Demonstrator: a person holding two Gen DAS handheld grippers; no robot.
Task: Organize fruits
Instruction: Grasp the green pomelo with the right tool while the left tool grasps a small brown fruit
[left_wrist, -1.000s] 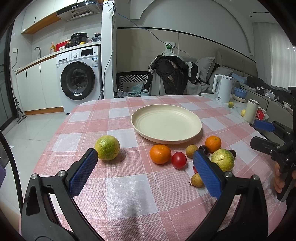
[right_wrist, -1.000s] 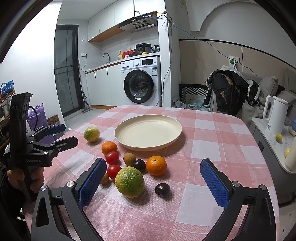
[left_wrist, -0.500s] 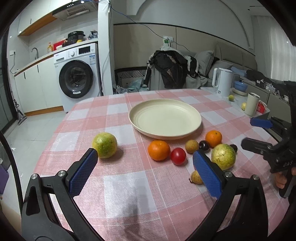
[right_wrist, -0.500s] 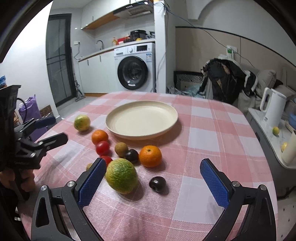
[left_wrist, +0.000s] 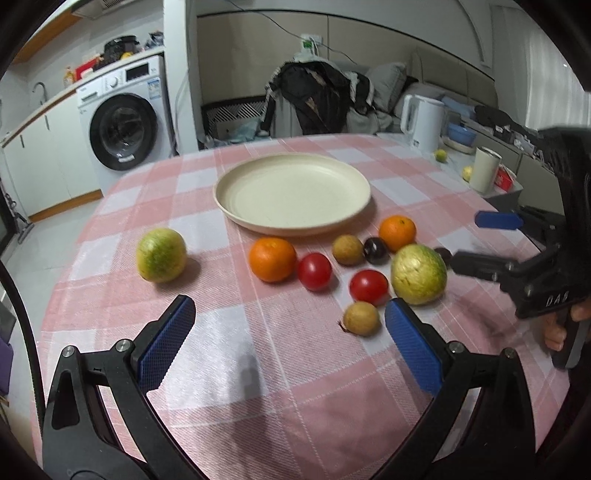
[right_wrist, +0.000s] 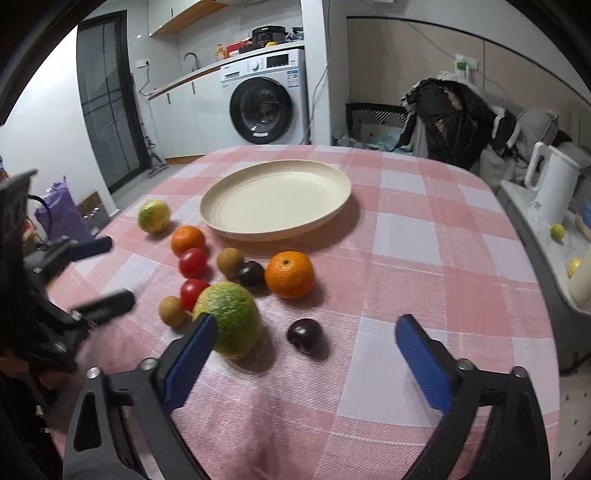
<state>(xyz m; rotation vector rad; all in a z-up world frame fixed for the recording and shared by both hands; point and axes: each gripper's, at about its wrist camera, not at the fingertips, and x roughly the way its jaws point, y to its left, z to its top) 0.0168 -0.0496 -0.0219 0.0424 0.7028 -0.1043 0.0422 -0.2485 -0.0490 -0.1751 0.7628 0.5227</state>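
Note:
A cream plate (left_wrist: 258, 227) (right_wrist: 236, 230) lies empty on the pink checked table. In front of it sit two oranges (left_wrist: 272, 259) (left_wrist: 397, 232), two red tomatoes (left_wrist: 314, 270) (left_wrist: 368, 287), a large green fruit (left_wrist: 419, 274) (right_wrist: 231, 318), small brown fruits (left_wrist: 361, 318) and dark plums (right_wrist: 305, 335) (right_wrist: 251, 274). A green citrus (left_wrist: 161, 254) (right_wrist: 153, 215) lies apart at the left. My left gripper (left_wrist: 288, 310) (right_wrist: 118, 271) is open and holds nothing, just short of the tomatoes. My right gripper (right_wrist: 306, 325) (left_wrist: 466, 240) is open too, with its left pad beside the large green fruit and the near plum between its fingers.
A white kettle (left_wrist: 423, 122) and a cup (left_wrist: 484, 170) stand on a side counter right of the table. Behind the table are a chair draped with clothes (left_wrist: 314, 98) and a washing machine (left_wrist: 123, 129). A hand (left_wrist: 554, 330) holds the right gripper.
Both grippers have come forward and lower toward the fruit row. The right gripper now reaches the large green fruit and the near plum. No fruit has moved.

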